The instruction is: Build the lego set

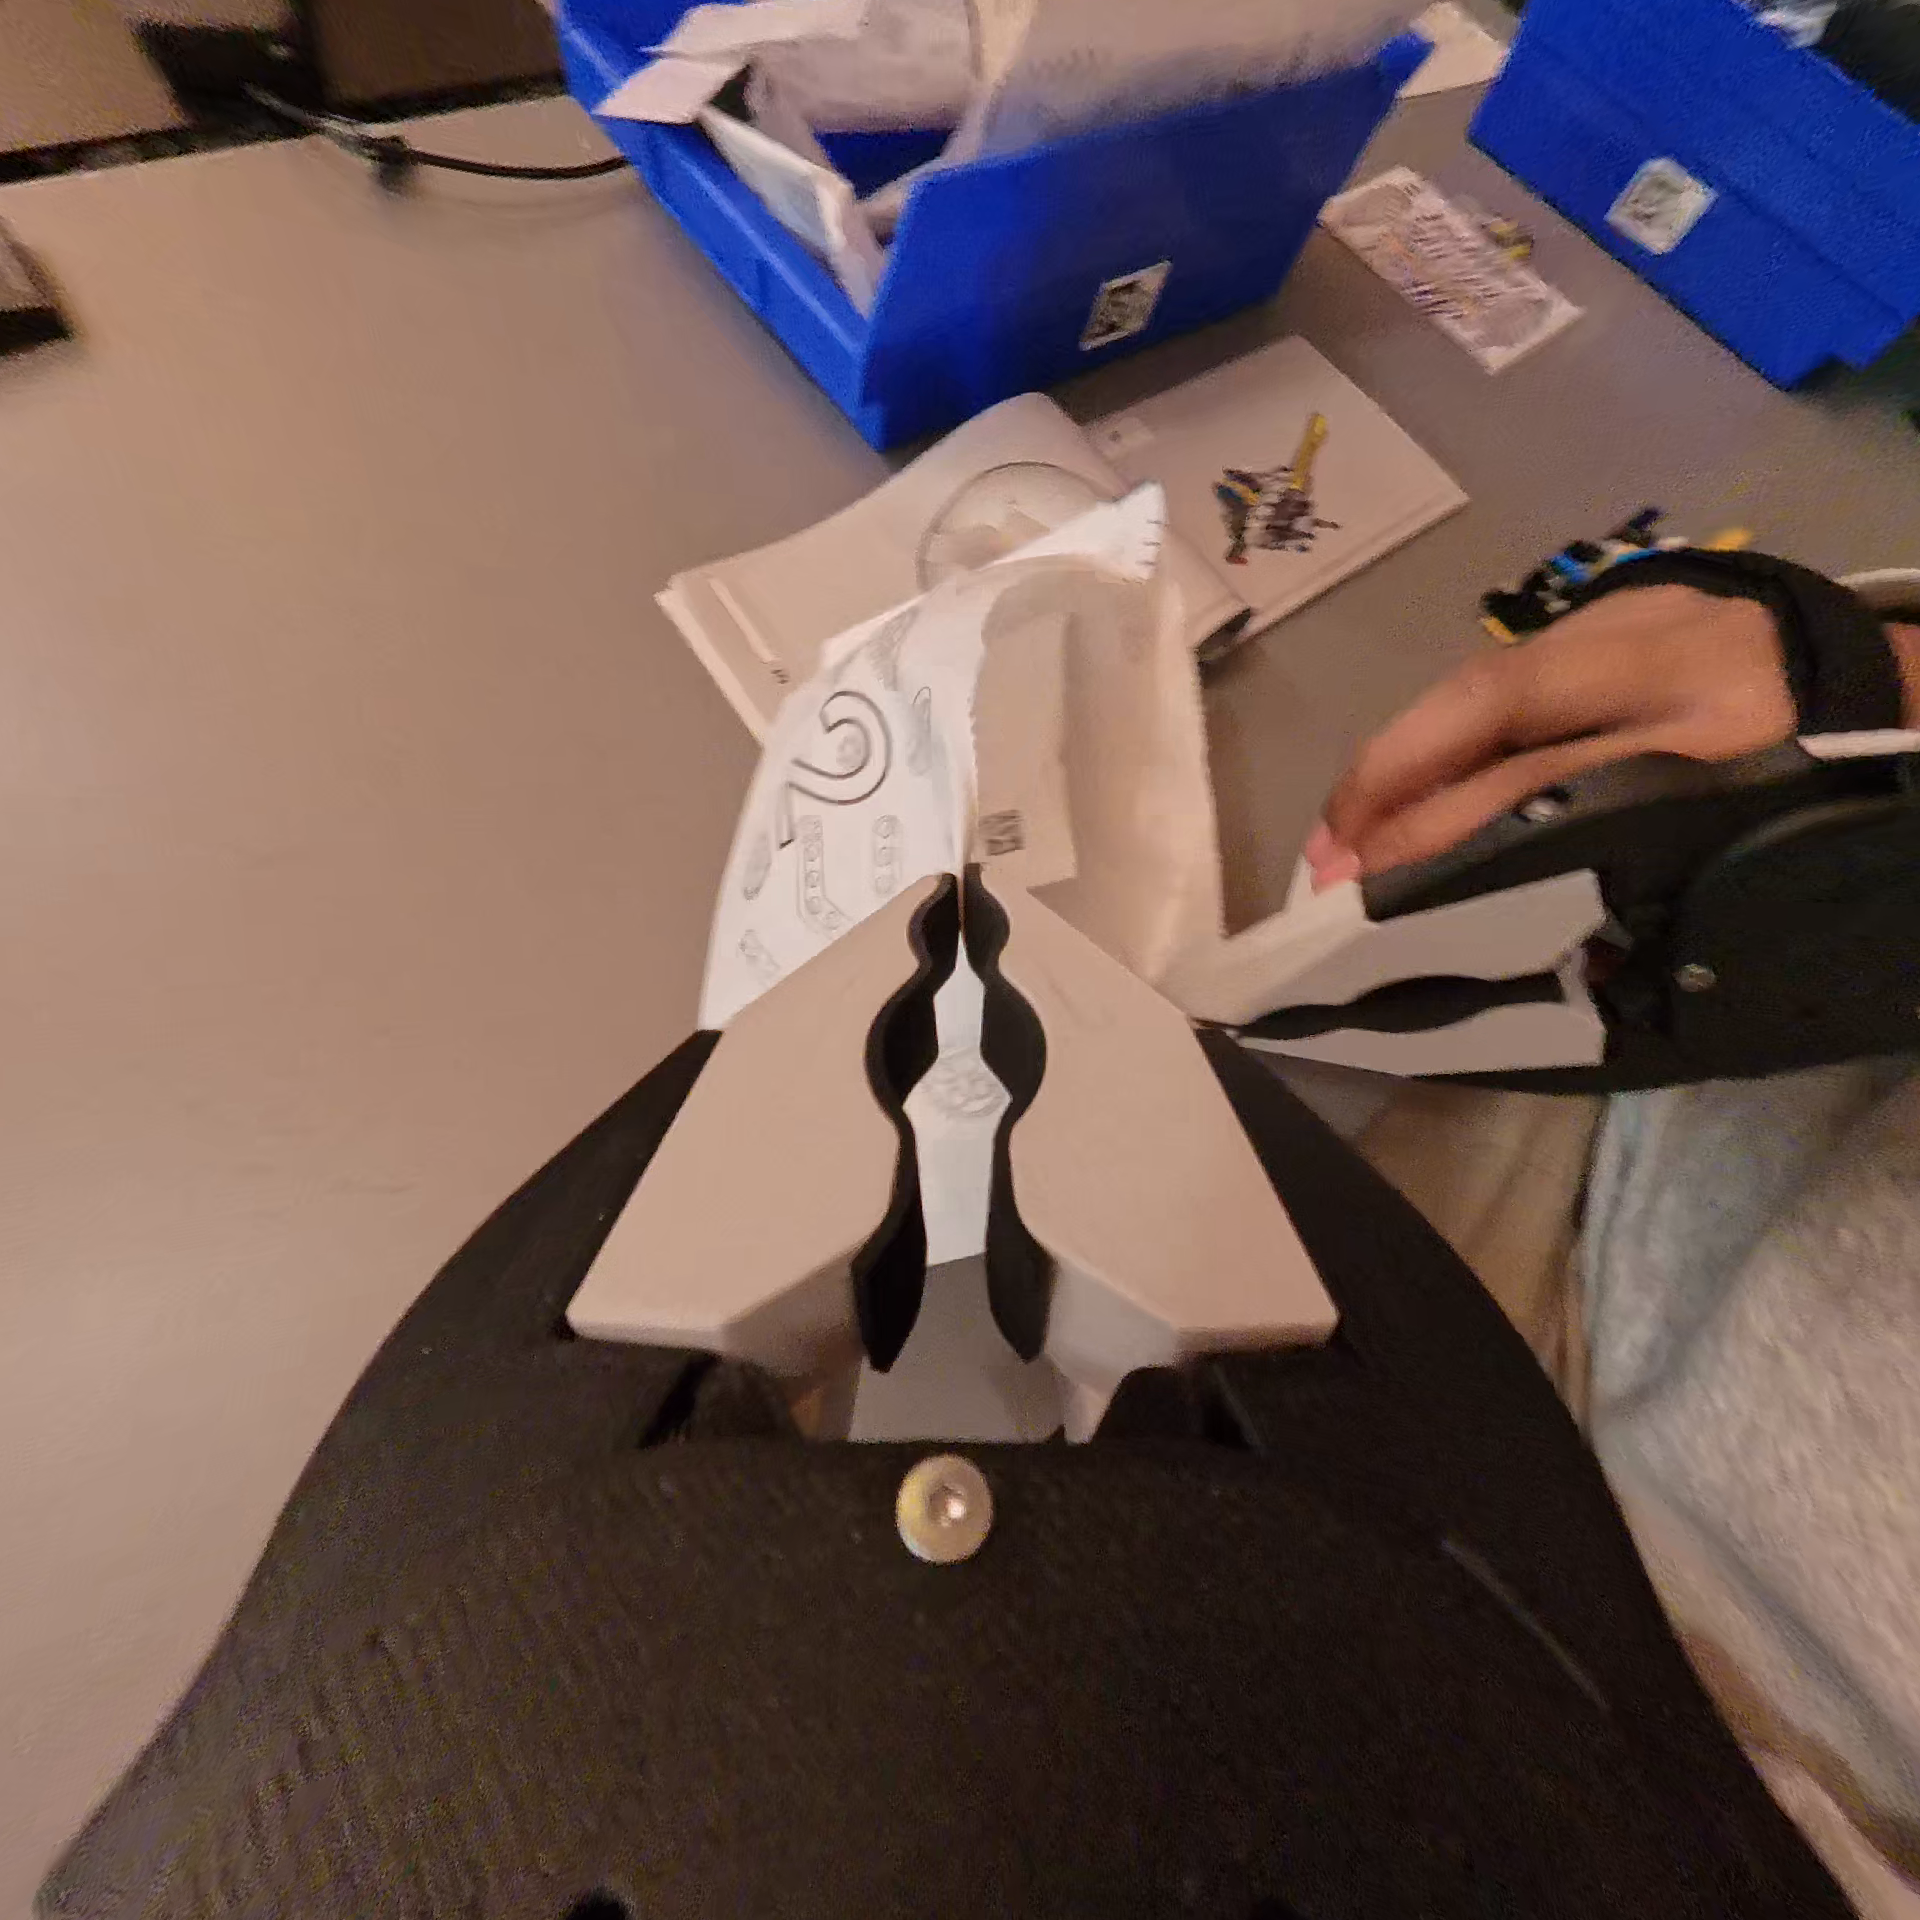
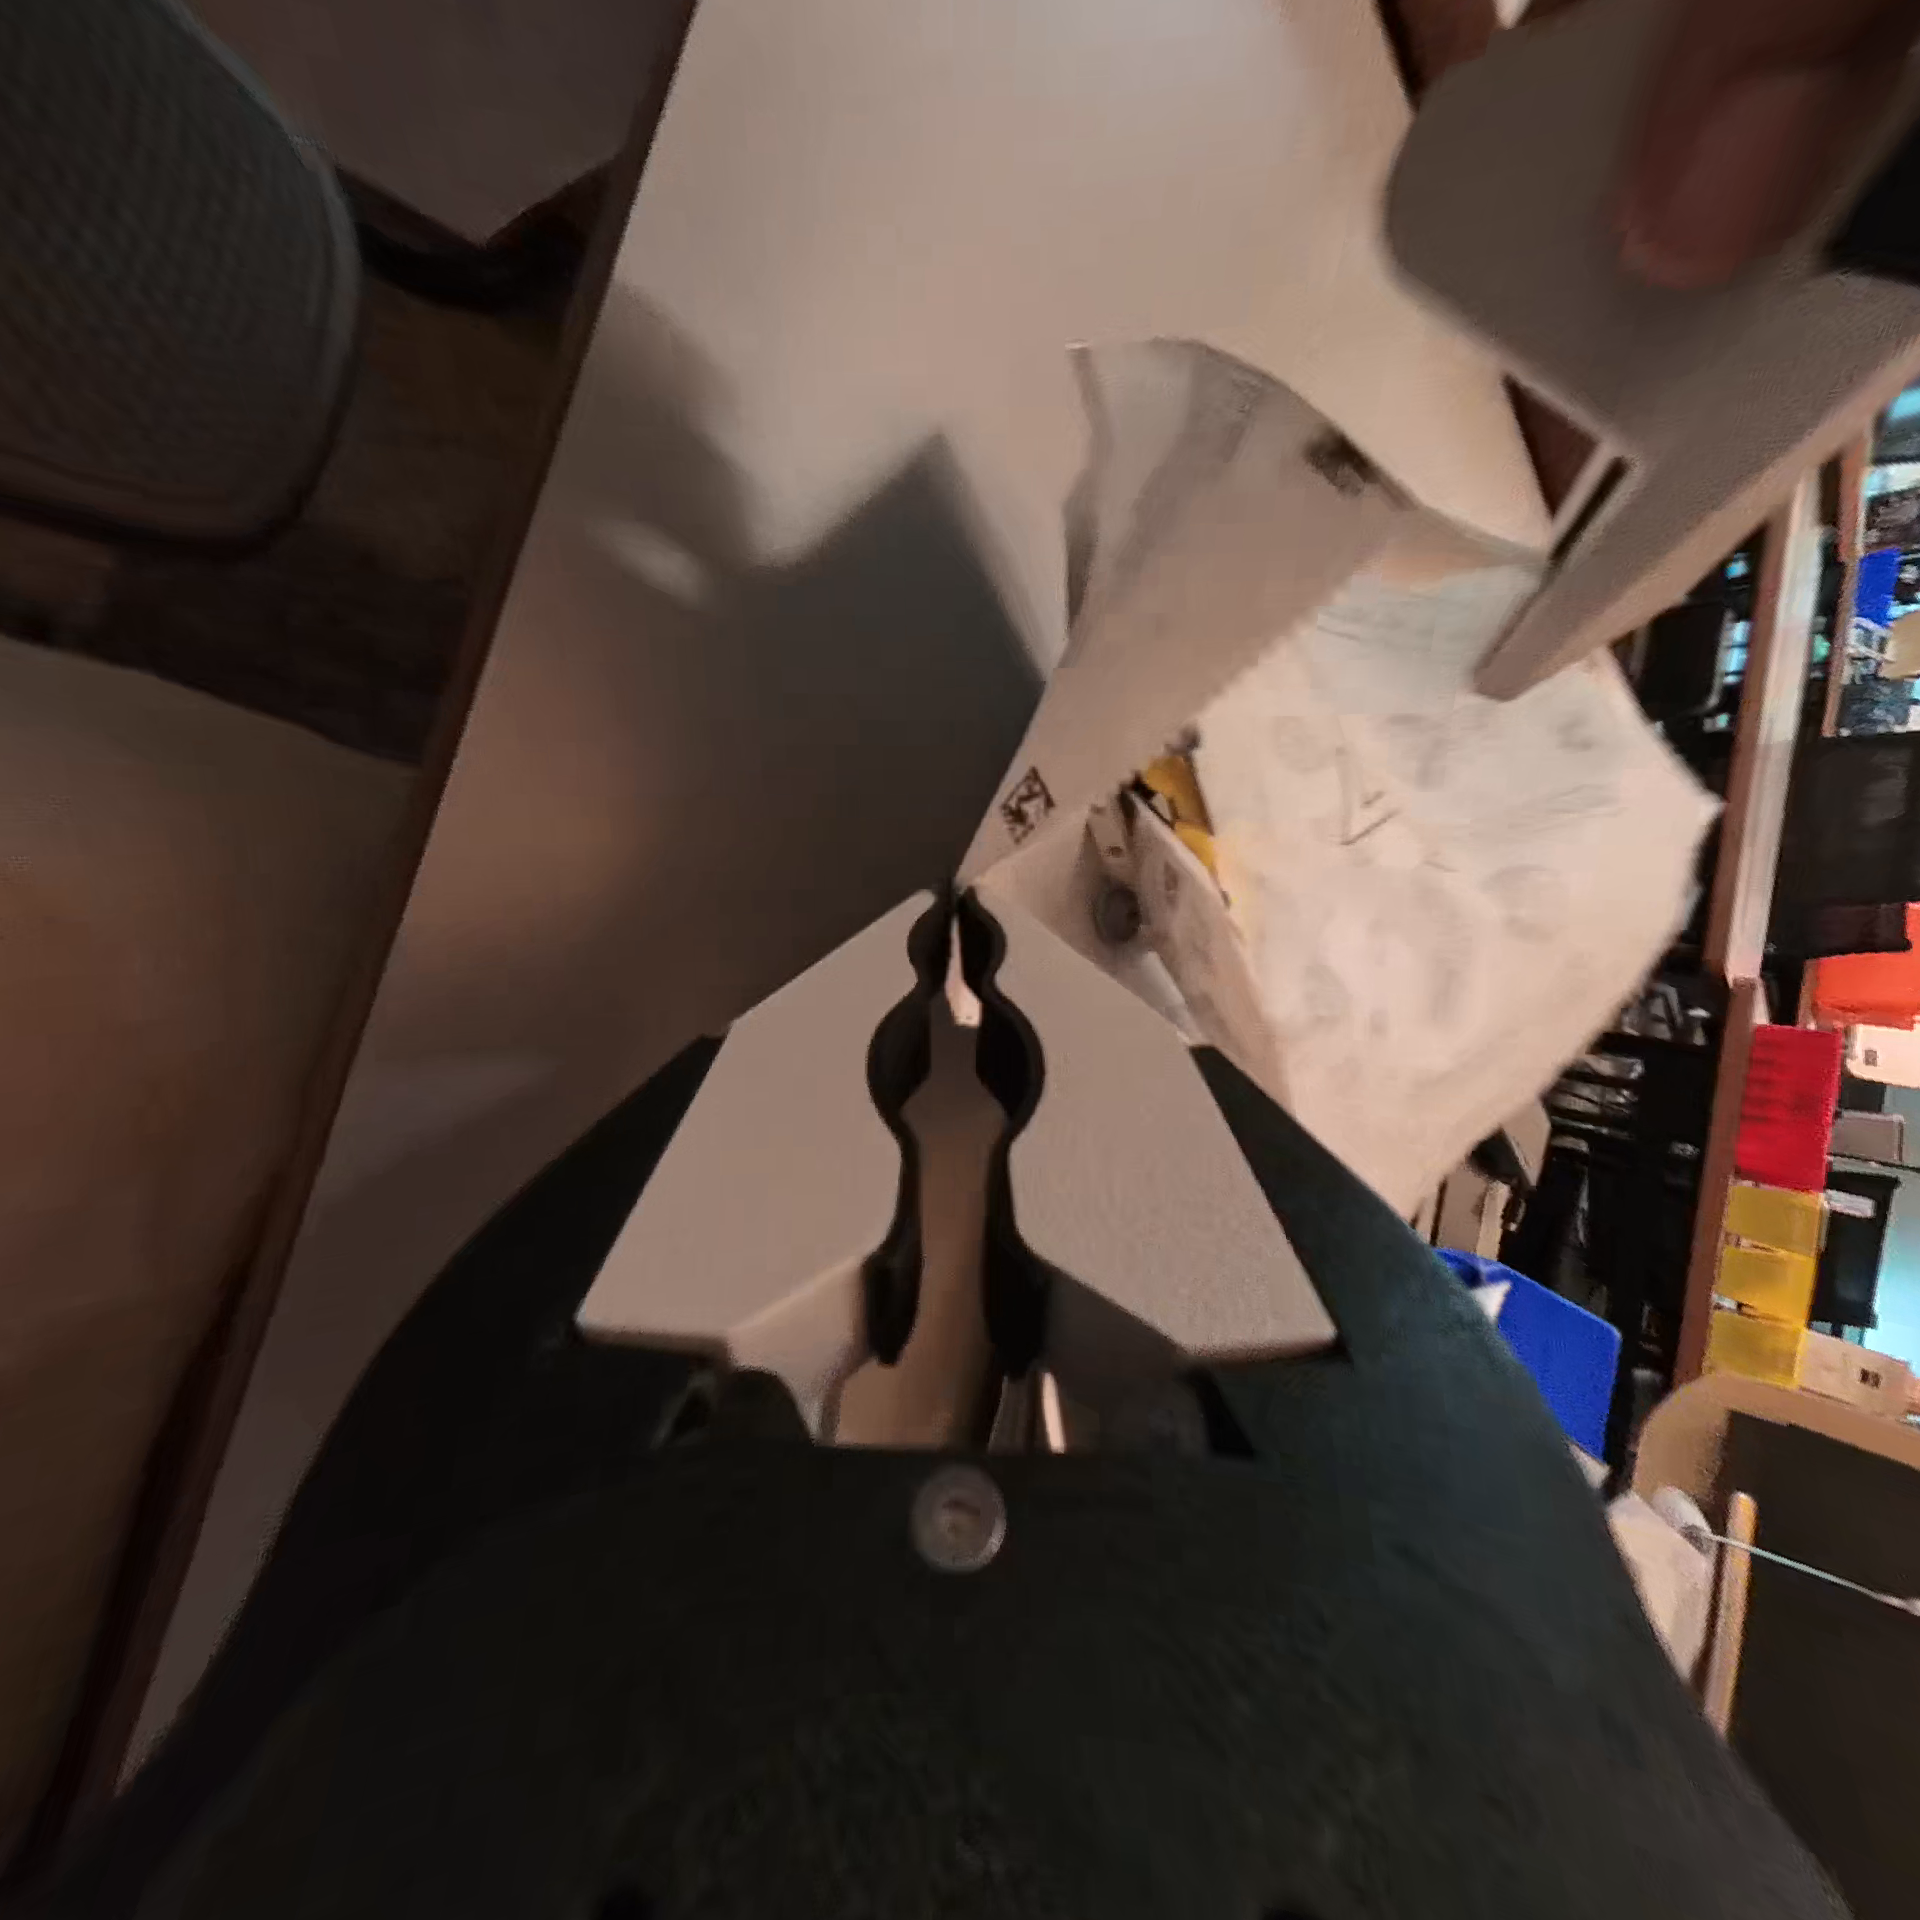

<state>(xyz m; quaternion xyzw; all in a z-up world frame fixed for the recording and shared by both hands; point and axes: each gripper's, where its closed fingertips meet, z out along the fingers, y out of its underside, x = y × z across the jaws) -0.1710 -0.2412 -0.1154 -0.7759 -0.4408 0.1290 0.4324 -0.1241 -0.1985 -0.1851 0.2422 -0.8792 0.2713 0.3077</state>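
A white paper parts bag (image 1: 862,790) printed with a number and part outlines is held up between both grippers above the table. My left gripper (image 1: 961,883) is shut on the bag's near lower edge. My right gripper (image 1: 1242,987) comes in from the right, held by a hand, and is shut on the bag's right side. In the right wrist view my right gripper (image 2: 961,904) pinches a corner of the bag (image 2: 1403,831), which gapes open there and shows yellow pieces (image 2: 1179,800) inside. A finger (image 2: 1558,623) of the left gripper grips the bag's top.
An open instruction booklet (image 1: 1299,488) lies on the grey table (image 1: 312,623) behind the bag. Two blue bins (image 1: 1039,260) (image 1: 1714,177) stand at the back, with a printed sheet (image 1: 1455,265) between them. A partly built model (image 1: 1590,582) sits behind the hand. The left gripper's tips are roughly 10 cm from the right gripper's.
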